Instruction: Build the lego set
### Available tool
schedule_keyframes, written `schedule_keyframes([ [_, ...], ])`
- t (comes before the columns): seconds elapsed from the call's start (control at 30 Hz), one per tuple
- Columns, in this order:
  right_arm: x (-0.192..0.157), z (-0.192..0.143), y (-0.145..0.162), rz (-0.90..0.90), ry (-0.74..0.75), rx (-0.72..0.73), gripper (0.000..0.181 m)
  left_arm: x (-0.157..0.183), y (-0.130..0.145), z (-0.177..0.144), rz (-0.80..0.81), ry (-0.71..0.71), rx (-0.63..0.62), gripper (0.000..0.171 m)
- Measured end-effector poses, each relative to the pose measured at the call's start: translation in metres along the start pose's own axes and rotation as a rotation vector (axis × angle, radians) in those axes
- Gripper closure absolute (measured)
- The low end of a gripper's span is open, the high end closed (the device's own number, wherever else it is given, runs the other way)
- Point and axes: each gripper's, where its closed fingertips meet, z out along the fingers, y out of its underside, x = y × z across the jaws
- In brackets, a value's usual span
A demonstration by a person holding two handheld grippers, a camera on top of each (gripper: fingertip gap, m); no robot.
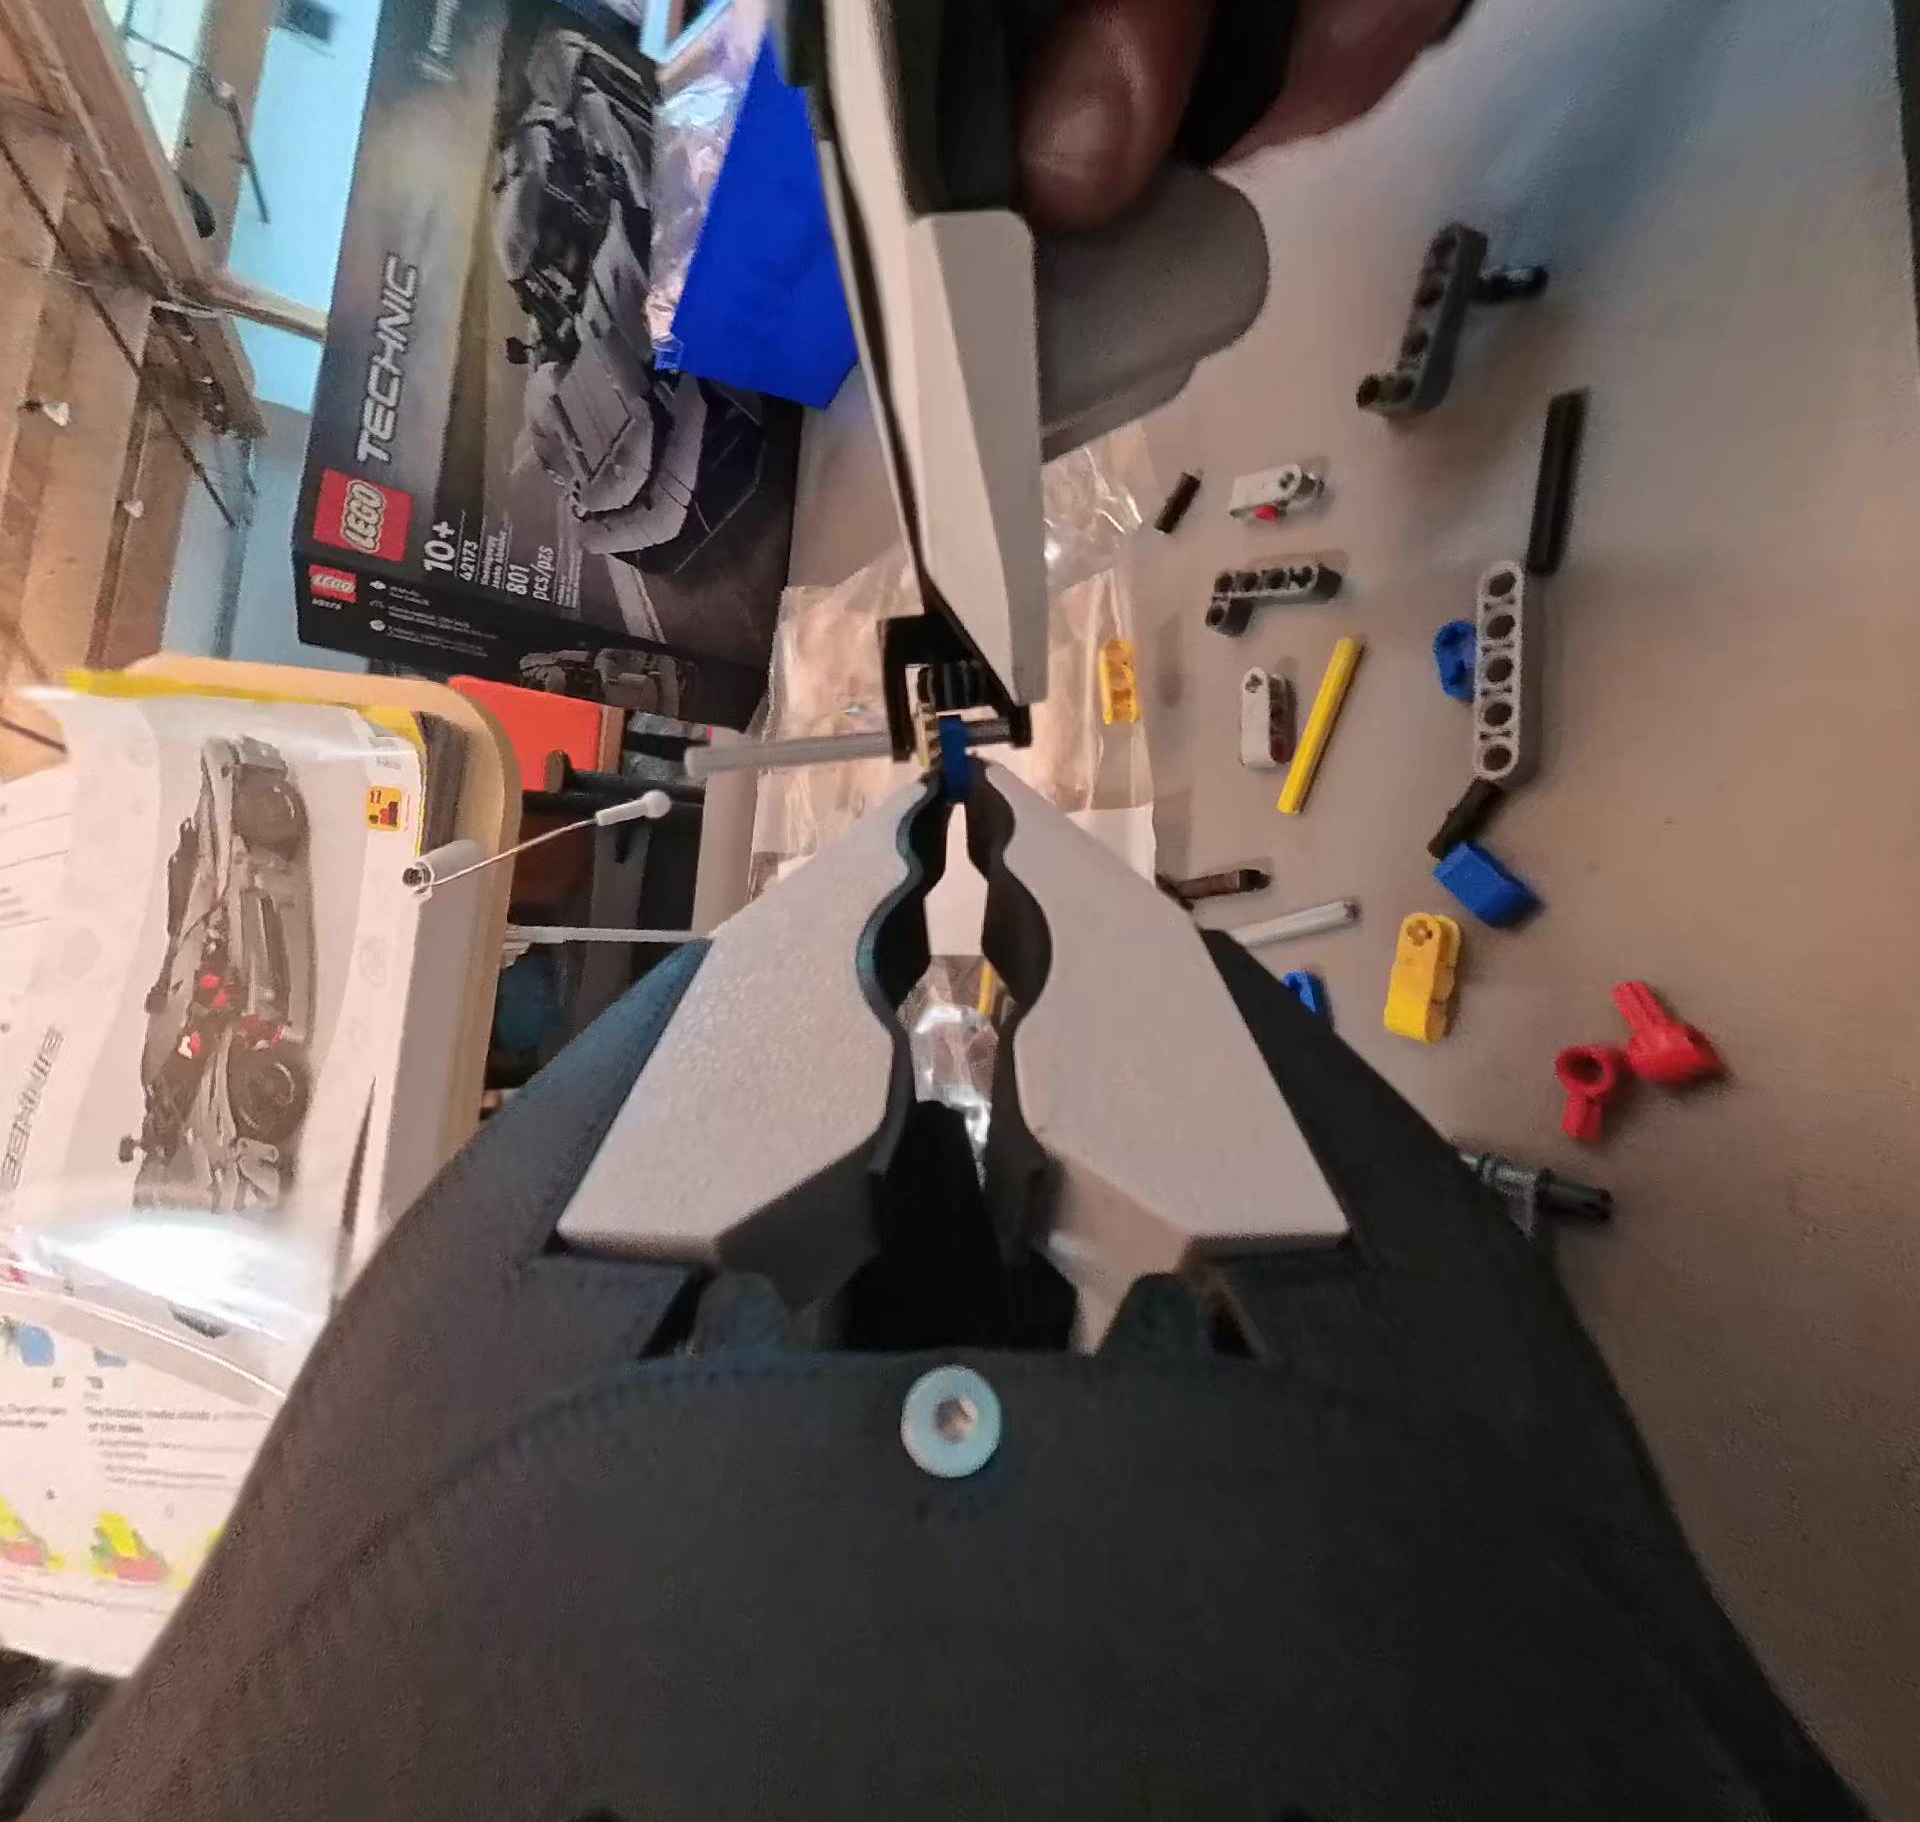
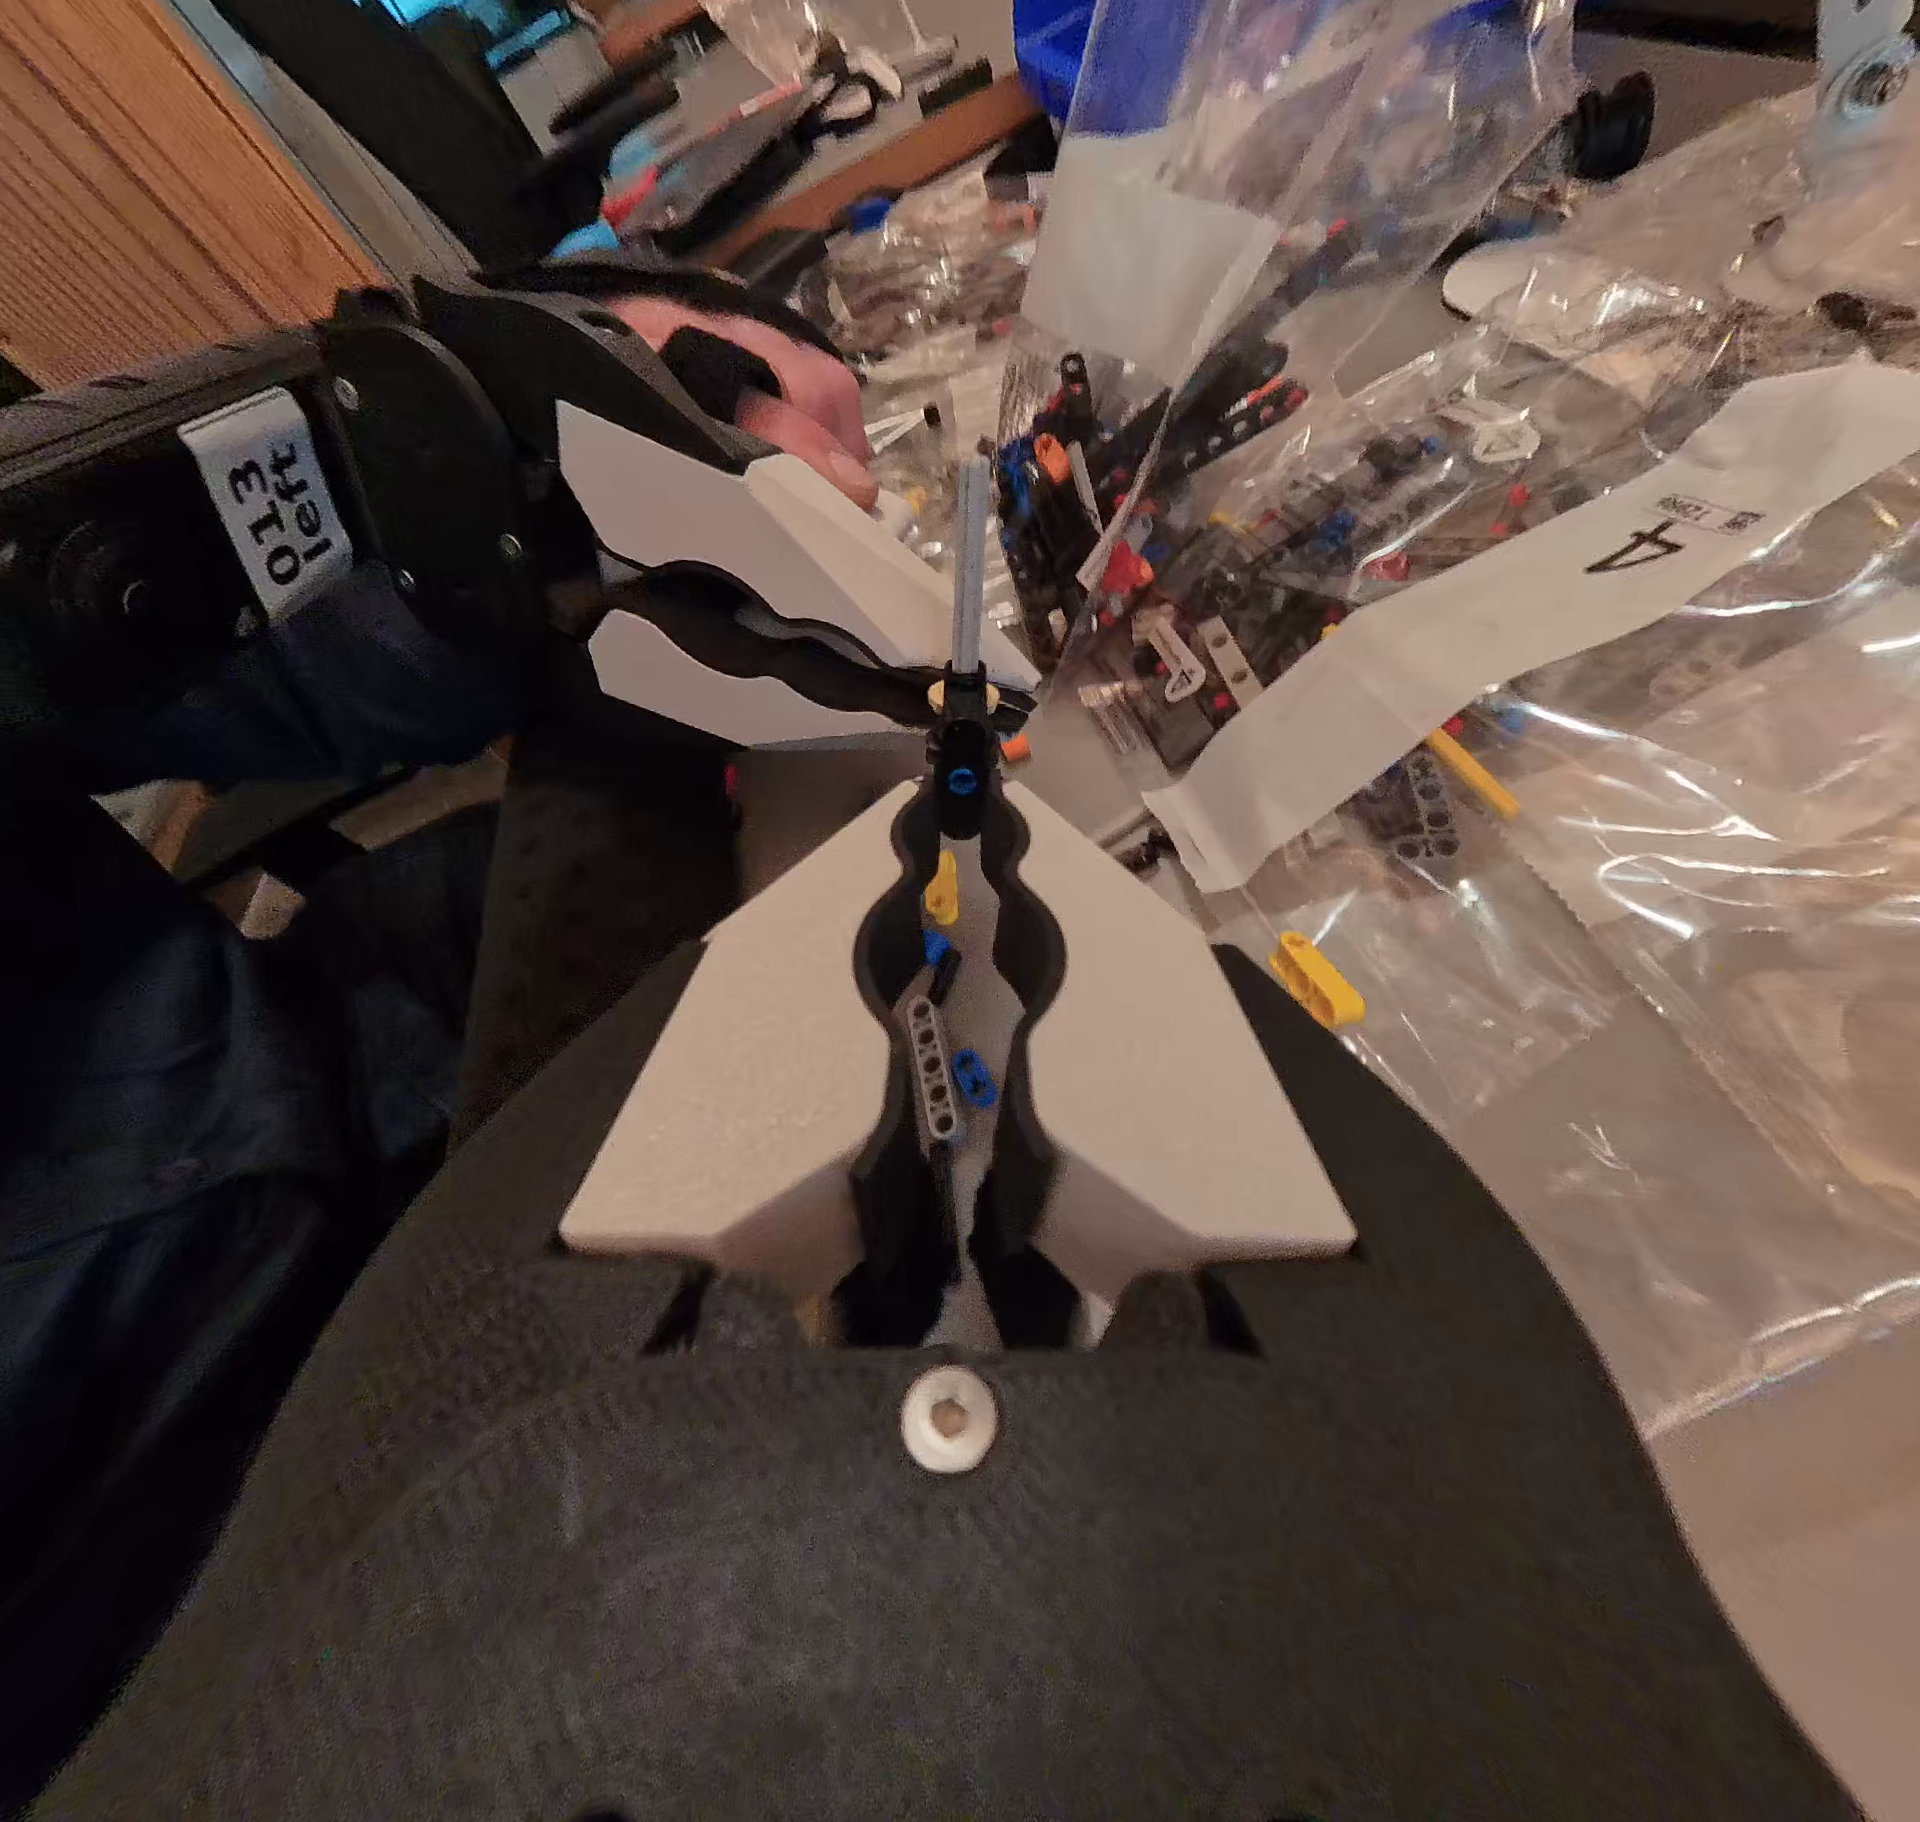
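In the left wrist view my left gripper (image 1: 954, 787) is shut on a small blue piece (image 1: 954, 752). That piece sits on a small assembly: a black frame with a black gear (image 1: 951, 679) and a light grey axle (image 1: 790, 749) sticking out to the left. My right gripper (image 1: 977, 697) comes down from above and holds that assembly. In the right wrist view my right gripper (image 2: 961, 806) is shut on the black connector with a blue pin (image 2: 963, 780). The grey axle (image 2: 971, 567) stands up from it. The left gripper (image 2: 997, 697) meets it from the left at a tan piece (image 2: 940, 697).
Loose parts lie on the grey table (image 1: 1714, 733): a yellow axle (image 1: 1320, 723), a grey beam (image 1: 1501, 671), red connectors (image 1: 1652, 1045), a yellow connector (image 1: 1423, 972). The set's box (image 1: 540, 338), a booklet (image 1: 208, 993), a blue bin (image 1: 769, 245) and parts bags (image 2: 1351, 525) surround them. Left and right tips are no more than a few centimetres apart.
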Motion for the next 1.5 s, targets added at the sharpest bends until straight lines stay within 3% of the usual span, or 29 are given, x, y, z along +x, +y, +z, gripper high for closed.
schedule_keyframes([
  [0.23, -0.004, 0.002, 0.021, -0.060, -0.016, -0.140, 0.177, 0.024, 0.001, -0.001, 0.155, 0.084, -0.022, 0.169],
  [0.6, -0.020, 0.003, 0.060, -0.107, -0.162, -0.366, 0.176, 0.070, -0.005, -0.013, 0.344, 0.233, -0.001, 0.171],
  [0.87, -0.026, 0.007, 0.062, -0.110, -0.216, -0.369, 0.176, 0.083, -0.005, -0.018, 0.382, 0.273, 0.022, 0.171],
  [0.9, -0.026, 0.008, 0.059, -0.099, -0.218, -0.351, 0.176, 0.089, -0.004, -0.019, 0.386, 0.304, 0.019, 0.171],
  [0.97, -0.045, 0.005, 0.026, -0.067, -0.324, -0.175, 0.177, 0.103, -0.016, -0.019, 0.399, 0.329, 0.062, 0.171],
  [1.0, -0.034, 0.007, 0.033, -0.078, -0.259, -0.223, 0.176, 0.098, -0.021, -0.018, 0.404, 0.304, 0.071, 0.171],
  [1.1, -0.022, 0.012, 0.051, -0.068, -0.194, -0.298, 0.176, 0.097, -0.015, -0.012, 0.362, 0.322, 0.042, 0.171],
  [1.17, -0.013, 0.009, 0.045, -0.040, -0.158, -0.269, 0.176, 0.097, -0.017, -0.015, 0.309, 0.343, 0.071, 0.171],
  [1.23, -0.012, 0.003, 0.036, -0.032, -0.153, -0.214, 0.176, 0.079, -0.019, -0.018, 0.261, 0.280, 0.101, 0.171],
  [1.33, -0.004, -0.002, 0.030, 0.002, -0.124, -0.169, 0.176, 0.054, -0.017, -0.025, 0.093, 0.237, 0.136, 0.156],
  [1.4, -0.003, -0.007, 0.019, -0.002, -0.117, -0.110, 0.176, 0.032, -0.019, -0.028, -0.001, 0.169, 0.171, 0.155],
  [1.5, -0.001, -0.010, 0.012, 0.004, -0.108, -0.065, 0.176, 0.001, -0.008, -0.024, -0.299, 0.134, 0.182, 0.136],
])
